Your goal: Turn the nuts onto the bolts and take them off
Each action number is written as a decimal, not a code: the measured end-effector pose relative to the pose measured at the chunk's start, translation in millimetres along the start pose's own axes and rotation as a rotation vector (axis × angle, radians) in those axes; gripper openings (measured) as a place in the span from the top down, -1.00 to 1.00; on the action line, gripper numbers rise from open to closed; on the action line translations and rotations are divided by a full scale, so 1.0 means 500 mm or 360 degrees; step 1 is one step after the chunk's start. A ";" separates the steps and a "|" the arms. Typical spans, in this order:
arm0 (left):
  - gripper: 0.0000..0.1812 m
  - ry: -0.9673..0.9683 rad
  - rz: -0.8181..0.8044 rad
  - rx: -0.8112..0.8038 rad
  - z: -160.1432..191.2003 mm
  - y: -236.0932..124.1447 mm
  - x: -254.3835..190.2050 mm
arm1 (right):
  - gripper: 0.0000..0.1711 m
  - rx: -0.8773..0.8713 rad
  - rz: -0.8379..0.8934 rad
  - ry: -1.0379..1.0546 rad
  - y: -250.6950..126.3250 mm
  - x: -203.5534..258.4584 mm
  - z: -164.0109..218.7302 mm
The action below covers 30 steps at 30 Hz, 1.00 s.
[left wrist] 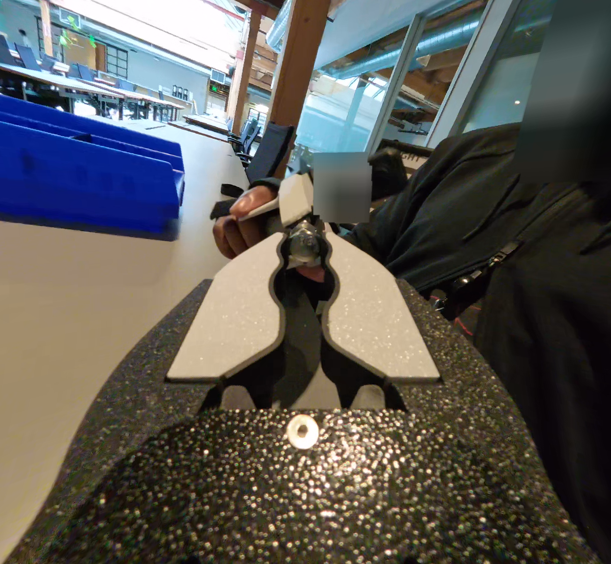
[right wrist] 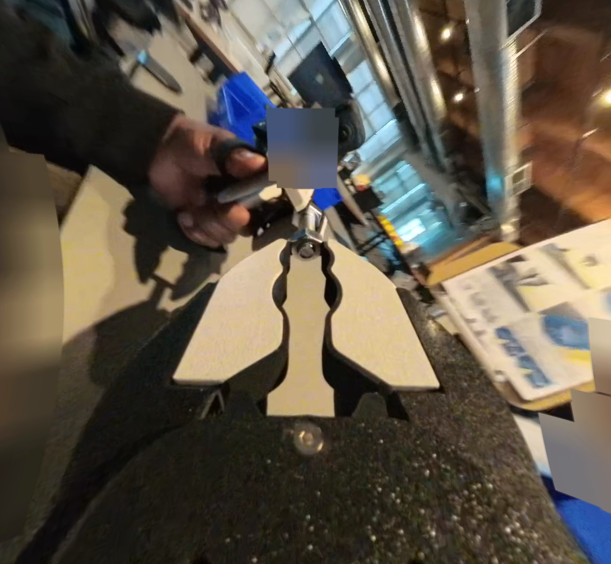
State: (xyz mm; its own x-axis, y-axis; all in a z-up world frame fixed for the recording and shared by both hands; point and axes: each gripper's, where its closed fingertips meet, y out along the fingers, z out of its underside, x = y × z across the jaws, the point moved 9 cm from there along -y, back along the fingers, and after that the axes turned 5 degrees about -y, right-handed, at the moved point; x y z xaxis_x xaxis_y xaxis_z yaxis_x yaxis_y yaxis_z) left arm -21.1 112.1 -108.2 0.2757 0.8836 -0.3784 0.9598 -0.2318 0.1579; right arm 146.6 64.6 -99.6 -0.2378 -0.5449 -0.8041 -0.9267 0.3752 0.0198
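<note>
My left gripper (left wrist: 304, 247) is shut on the round shiny head of a bolt (left wrist: 302, 240), held up above the table. Facing it, the right gripper's white fingers (left wrist: 294, 199) meet the bolt's far end, with a hand (left wrist: 238, 220) on that tool. In the right wrist view my right gripper (right wrist: 305, 250) is shut on a metal nut (right wrist: 305, 237) sitting on the bolt's threaded end (right wrist: 312, 217). The left gripper's fingers (right wrist: 299, 199) hold the other end, with a hand (right wrist: 198, 168) behind. This view is blurred by motion.
Blue plastic bins (left wrist: 82, 168) stand on the white table (left wrist: 66, 316) to the left and also show in the right wrist view (right wrist: 241, 98). A person in a black jacket (left wrist: 496, 217) is close on the right. Printed sheets on cardboard (right wrist: 529, 316) lie to the right.
</note>
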 end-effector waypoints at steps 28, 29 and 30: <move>0.80 0.0244 -0.0042 -0.0053 -0.014 -0.003 -0.020 | 0.61 -0.0108 0.0014 0.0228 0.003 -0.001 -0.010; 0.80 0.0271 -0.0053 -0.0063 -0.016 -0.005 -0.022 | 0.58 -0.0144 -0.0018 0.0367 0.005 -0.007 -0.009; 0.81 0.0301 -0.0072 -0.0070 -0.017 -0.006 -0.024 | 0.56 -0.0177 -0.0062 0.0502 0.006 -0.011 -0.006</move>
State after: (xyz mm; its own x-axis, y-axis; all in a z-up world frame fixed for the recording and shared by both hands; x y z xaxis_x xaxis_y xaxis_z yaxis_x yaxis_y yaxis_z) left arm -27.5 106.0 -96.3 0.2138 0.9543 -0.2087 0.9667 -0.1760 0.1858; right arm 144.4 66.5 -93.3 -0.2640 -0.7689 -0.5823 -0.9588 0.2750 0.0715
